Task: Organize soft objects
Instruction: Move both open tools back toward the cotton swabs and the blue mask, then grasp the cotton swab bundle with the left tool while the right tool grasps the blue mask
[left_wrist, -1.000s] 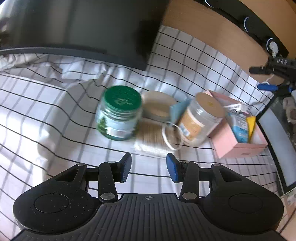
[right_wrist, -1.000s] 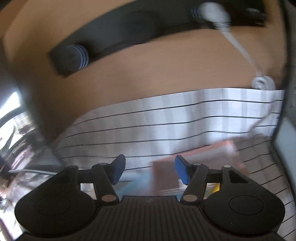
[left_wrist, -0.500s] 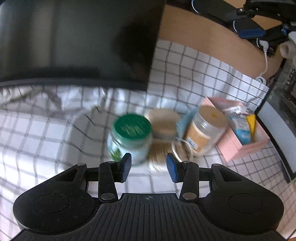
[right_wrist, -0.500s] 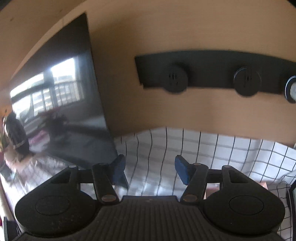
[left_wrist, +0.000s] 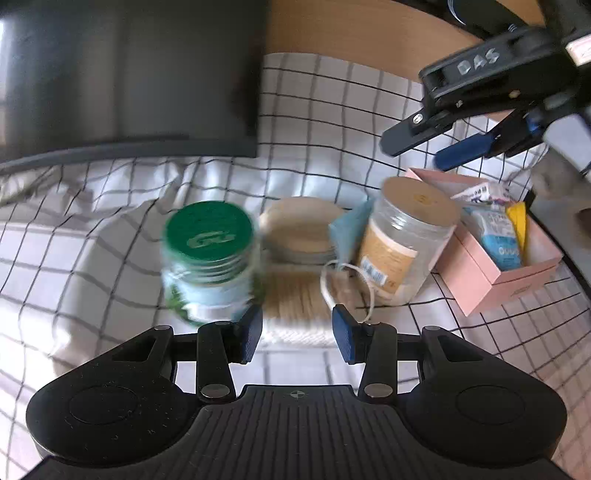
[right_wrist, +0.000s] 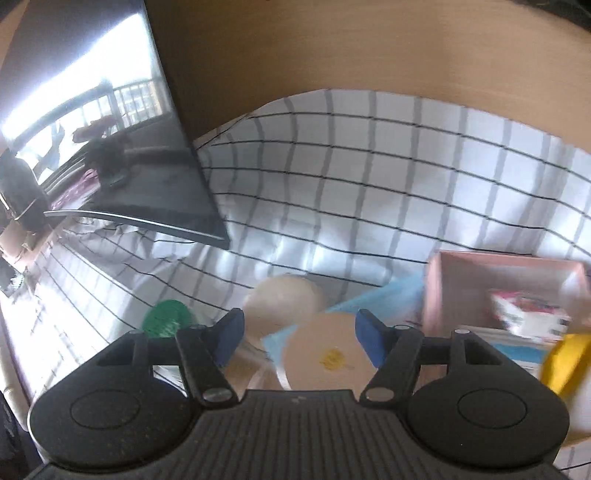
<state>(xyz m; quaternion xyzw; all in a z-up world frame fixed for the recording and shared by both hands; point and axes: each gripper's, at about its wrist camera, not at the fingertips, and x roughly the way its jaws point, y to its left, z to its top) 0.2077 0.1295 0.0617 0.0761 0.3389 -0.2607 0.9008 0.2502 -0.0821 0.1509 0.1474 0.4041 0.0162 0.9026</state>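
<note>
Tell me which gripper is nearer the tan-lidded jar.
Right. The right gripper hangs just above the tan-lidded jar, whose lid shows between its open fingers. The left gripper sits lower and off to the jar's left, facing the beige pouch.

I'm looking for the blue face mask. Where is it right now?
In the left wrist view the blue face mask stands wedged between the tan-lidded jar and the round beige tin, right of centre.

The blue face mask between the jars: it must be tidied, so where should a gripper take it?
Probably the blue face mask's upper corner, standing free between the tan-lidded jar and the flat round tin. Come from above; the jar blocks the sides. The white ear loop lies flatter.
</note>
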